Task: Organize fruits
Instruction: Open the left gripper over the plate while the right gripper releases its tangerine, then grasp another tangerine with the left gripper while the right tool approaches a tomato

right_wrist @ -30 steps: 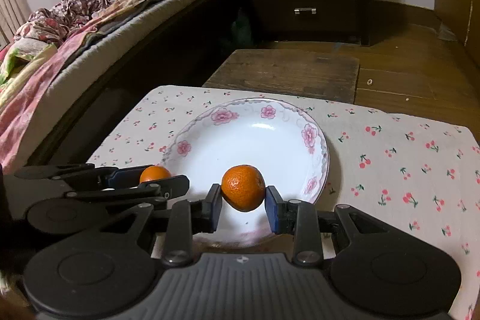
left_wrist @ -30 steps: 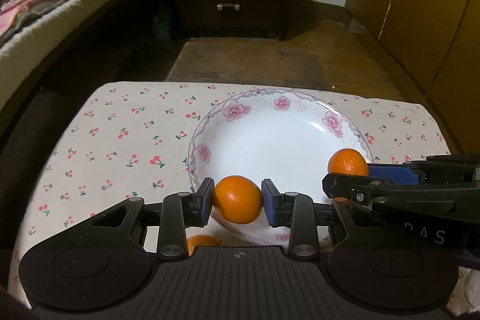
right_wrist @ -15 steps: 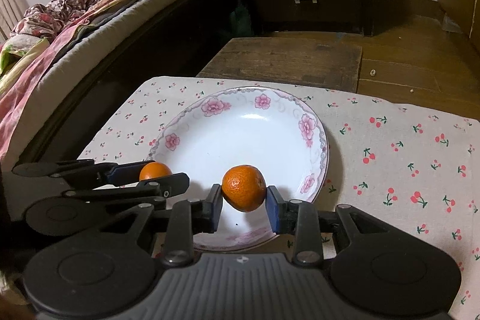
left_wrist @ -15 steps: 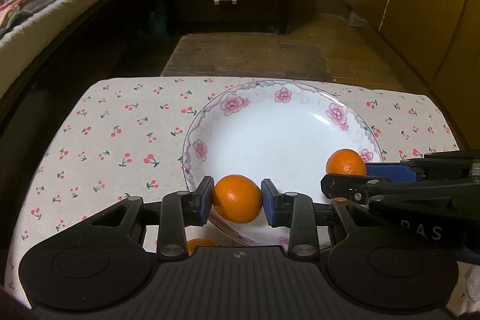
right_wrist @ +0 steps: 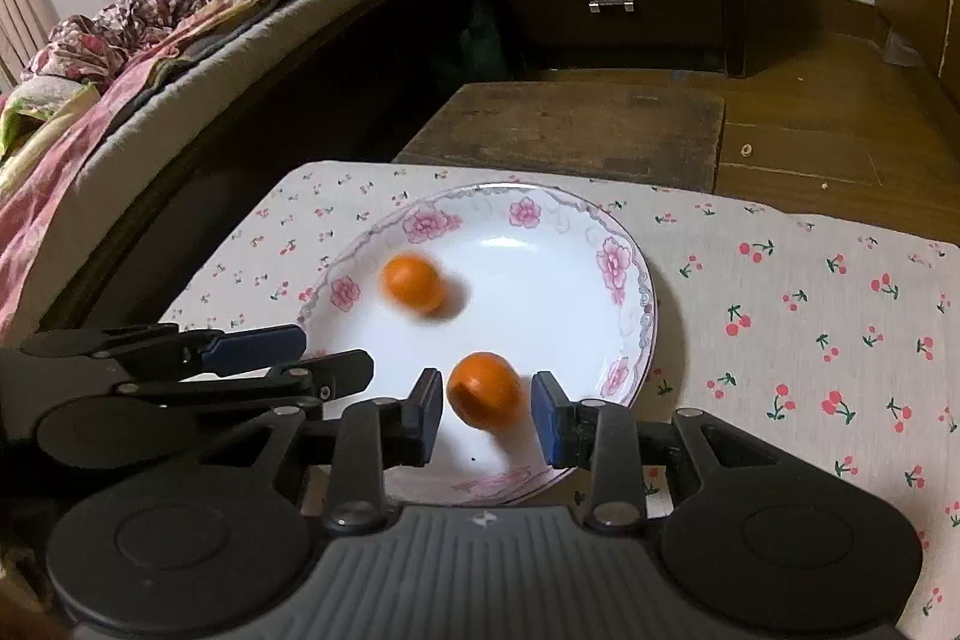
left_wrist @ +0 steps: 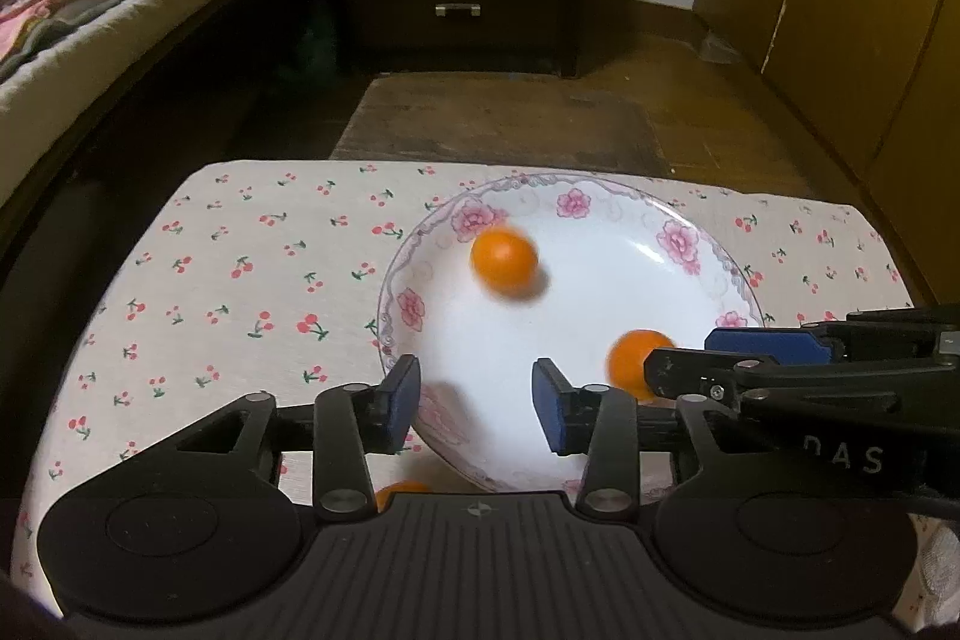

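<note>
Orange on white. A round orange fruit [left_wrist: 504, 259] sits blurred on the white china plate with pink flowers [left_wrist: 600, 187], well out ahead of the left claw [left_wrist: 475, 397] and a touch to its left side. That claw's jaws have just been opening. The two blue pads [left_wrist: 402, 394] stand moderately apart now, nothing between them but bare plate, and they hang over the plate's near rim. From the right wrist view the same blurred fruit [right_wrist: 414, 289] lies ahead and to the left of the right claw [right_wrist: 483, 409], beyond the tips of the left claw [right_wrist: 333, 349], which reaches in from the left edge.

Over to the right claw: nearly closed, and it has a second orange fruit [right_wrist: 485, 388] between its blue pads [right_wrist: 543, 418], above the near part of the plate [right_wrist: 645, 316]. The fruit's edges are a little soft, and a thin sliver of white shows beside the right pad. In the left wrist view that second fruit [left_wrist: 630, 358] peeks out behind the right claw [left_wrist: 684, 358], just to the right of the left claw's right pad.

One more: a third orange fruit [left_wrist: 402, 487] shows only as a small arc under the left claw's left finger, close to the claw's body, down on the cherry-print cloth [left_wrist: 240, 280] covering the bench. The plate rests on that cloth too, with both claws side by side at its near edge.
</note>
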Demonstrator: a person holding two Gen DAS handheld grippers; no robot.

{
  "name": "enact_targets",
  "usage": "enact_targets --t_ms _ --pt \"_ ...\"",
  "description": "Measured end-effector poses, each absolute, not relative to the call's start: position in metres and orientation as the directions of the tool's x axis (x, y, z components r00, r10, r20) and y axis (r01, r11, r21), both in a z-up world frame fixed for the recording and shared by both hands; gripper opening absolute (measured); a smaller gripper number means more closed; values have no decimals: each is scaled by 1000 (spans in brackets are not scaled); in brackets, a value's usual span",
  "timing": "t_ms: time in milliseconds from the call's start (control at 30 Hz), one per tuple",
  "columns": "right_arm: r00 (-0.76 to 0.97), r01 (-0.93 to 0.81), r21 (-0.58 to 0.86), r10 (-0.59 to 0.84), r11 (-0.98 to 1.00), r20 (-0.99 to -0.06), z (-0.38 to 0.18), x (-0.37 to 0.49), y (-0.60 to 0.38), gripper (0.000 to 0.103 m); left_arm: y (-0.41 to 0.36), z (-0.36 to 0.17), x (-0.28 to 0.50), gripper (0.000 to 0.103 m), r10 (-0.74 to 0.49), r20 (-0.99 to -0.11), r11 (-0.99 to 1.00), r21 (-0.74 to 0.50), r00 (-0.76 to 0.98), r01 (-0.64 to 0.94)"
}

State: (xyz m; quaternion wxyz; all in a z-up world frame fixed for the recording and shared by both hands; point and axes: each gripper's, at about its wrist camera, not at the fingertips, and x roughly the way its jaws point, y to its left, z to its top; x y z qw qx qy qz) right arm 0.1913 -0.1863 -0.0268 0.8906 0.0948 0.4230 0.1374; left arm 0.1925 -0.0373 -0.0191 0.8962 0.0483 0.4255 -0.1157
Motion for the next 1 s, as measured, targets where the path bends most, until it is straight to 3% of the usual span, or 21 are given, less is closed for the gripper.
enact_targets --t_ms 1000 --pt "586 -229 280 362 932 -725 -12 133 -158 37 12 2 135 53 -160 -778 978 -43 608 203"
